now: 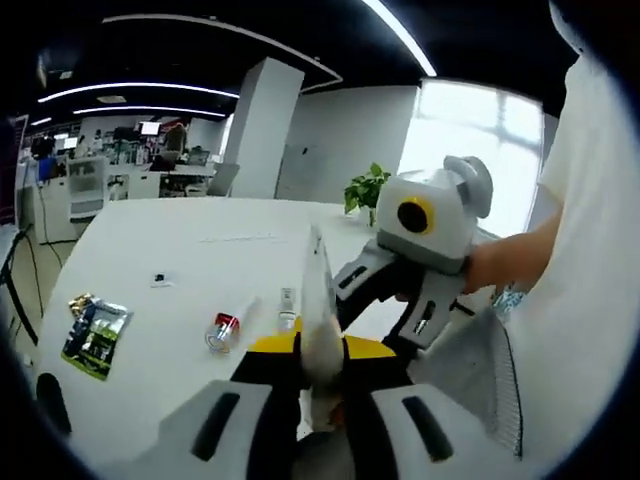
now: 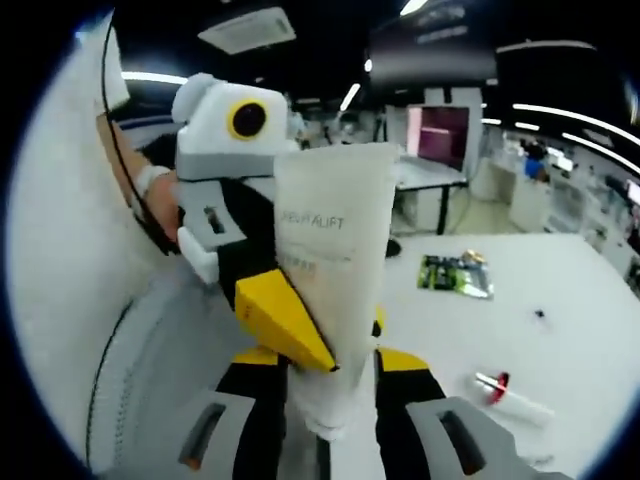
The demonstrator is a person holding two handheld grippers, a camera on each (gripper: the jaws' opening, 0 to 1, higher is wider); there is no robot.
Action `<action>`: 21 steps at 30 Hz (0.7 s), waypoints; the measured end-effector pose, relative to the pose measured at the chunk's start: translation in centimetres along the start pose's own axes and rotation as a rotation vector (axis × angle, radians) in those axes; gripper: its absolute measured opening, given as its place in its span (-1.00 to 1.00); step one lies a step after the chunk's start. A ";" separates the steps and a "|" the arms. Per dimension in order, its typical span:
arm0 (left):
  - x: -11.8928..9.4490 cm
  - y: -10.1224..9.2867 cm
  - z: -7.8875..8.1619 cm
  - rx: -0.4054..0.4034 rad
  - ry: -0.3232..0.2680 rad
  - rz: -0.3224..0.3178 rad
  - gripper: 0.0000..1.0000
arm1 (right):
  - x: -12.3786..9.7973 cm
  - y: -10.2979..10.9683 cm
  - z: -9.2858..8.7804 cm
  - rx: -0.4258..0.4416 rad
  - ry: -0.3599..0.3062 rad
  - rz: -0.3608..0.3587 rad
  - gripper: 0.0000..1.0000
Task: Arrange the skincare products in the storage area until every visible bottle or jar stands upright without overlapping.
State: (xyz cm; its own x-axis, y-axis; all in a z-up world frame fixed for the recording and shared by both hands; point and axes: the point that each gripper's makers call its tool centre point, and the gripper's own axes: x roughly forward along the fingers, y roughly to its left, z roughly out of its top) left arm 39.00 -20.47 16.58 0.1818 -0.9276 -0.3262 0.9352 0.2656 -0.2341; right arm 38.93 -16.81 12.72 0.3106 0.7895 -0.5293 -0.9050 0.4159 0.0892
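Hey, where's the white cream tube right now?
The white tube is off the table, clamped between both grippers; in the right gripper view it stands upright at centre, the left gripper pinching its left side.

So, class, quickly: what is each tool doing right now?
Left tool: shut on the white tube.
Right tool: shut on the same white tube.

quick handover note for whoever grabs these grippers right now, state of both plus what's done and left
Left gripper: shut on the white tube, seen edge-on.
Right gripper: shut on the same tube, cap end down; both hold it in the air above the white table.
On the table: a small red-capped tube lying flat, a green sachet.
Done: tube picked up.
Left: stand it upright, then the lying tube.
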 end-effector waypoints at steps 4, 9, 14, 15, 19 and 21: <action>0.1 -1.9 -0.3 -0.015 0.024 -0.120 -0.82 | -0.4 2.3 -0.4 0.060 -0.037 0.176 -0.54; 0.0 -2.9 0.0 -0.039 0.011 -0.192 -0.82 | -1.0 3.4 -0.2 0.102 -0.111 0.271 -0.60; 0.0 -3.4 -0.3 -0.029 0.025 -0.218 -0.81 | -1.0 3.6 -0.5 0.101 -0.095 0.259 -0.64; 0.0 -3.4 -0.3 -0.028 0.027 -0.221 -0.80 | -1.0 3.6 -0.5 0.078 -0.093 0.245 -0.65; 0.1 -2.8 0.2 -0.062 -0.001 -0.200 -0.76 | -1.1 2.9 -0.2 0.052 -0.114 0.193 -0.68; 0.0 -2.4 1.2 -0.102 -0.058 -0.185 -0.75 | -1.1 2.2 -0.1 0.040 -0.125 0.151 -0.69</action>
State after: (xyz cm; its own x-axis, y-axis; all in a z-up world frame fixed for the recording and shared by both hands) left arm 37.15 -21.43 18.26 0.0293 -0.9758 -0.2166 0.9192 0.1114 -0.3776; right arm 36.55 -16.78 13.38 0.2085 0.8929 -0.3990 -0.9326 0.3044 0.1940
